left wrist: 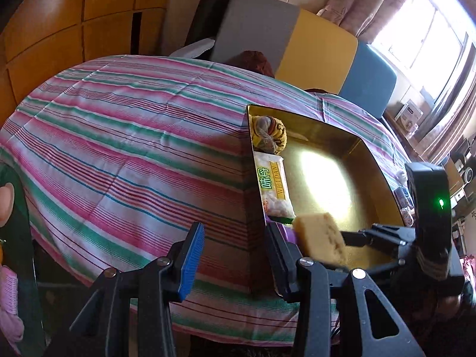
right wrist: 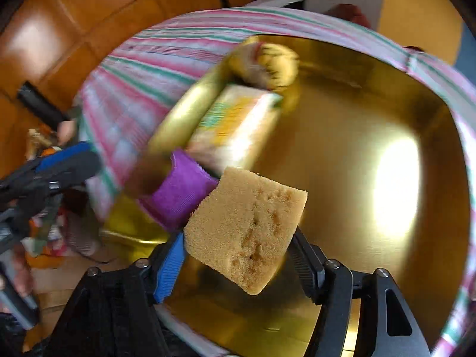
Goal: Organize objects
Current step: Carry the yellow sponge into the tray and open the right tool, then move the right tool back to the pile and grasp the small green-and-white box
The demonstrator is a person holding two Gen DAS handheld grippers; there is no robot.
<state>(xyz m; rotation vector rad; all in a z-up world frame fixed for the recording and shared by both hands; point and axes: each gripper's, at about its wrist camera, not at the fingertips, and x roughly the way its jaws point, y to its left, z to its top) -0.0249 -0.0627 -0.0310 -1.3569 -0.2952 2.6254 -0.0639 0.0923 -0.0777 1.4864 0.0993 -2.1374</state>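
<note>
A gold tray (left wrist: 377, 160) lies on the striped cloth; it also shows in the right wrist view (right wrist: 357, 68). Along its left wall lie a tiger-striped plush (left wrist: 267, 134), a white snack packet (left wrist: 275, 189) and a purple cloth (right wrist: 181, 196). My right gripper (right wrist: 238, 255) is shut on a tan sponge (right wrist: 247, 232) and holds it above the tray's near left part. The sponge (left wrist: 322, 239) and the right gripper (left wrist: 372, 235) show in the left wrist view too. My left gripper (left wrist: 235, 261) is open and empty, just left of the tray's near corner.
The striped cloth (left wrist: 134, 154) covers a round table. Behind it stand a grey, yellow and blue sofa back (left wrist: 315, 41) and wooden cabinets (left wrist: 59, 29). A window with curtains (left wrist: 416, 29) is at the far right. Clutter lies on the floor at left (right wrist: 47, 232).
</note>
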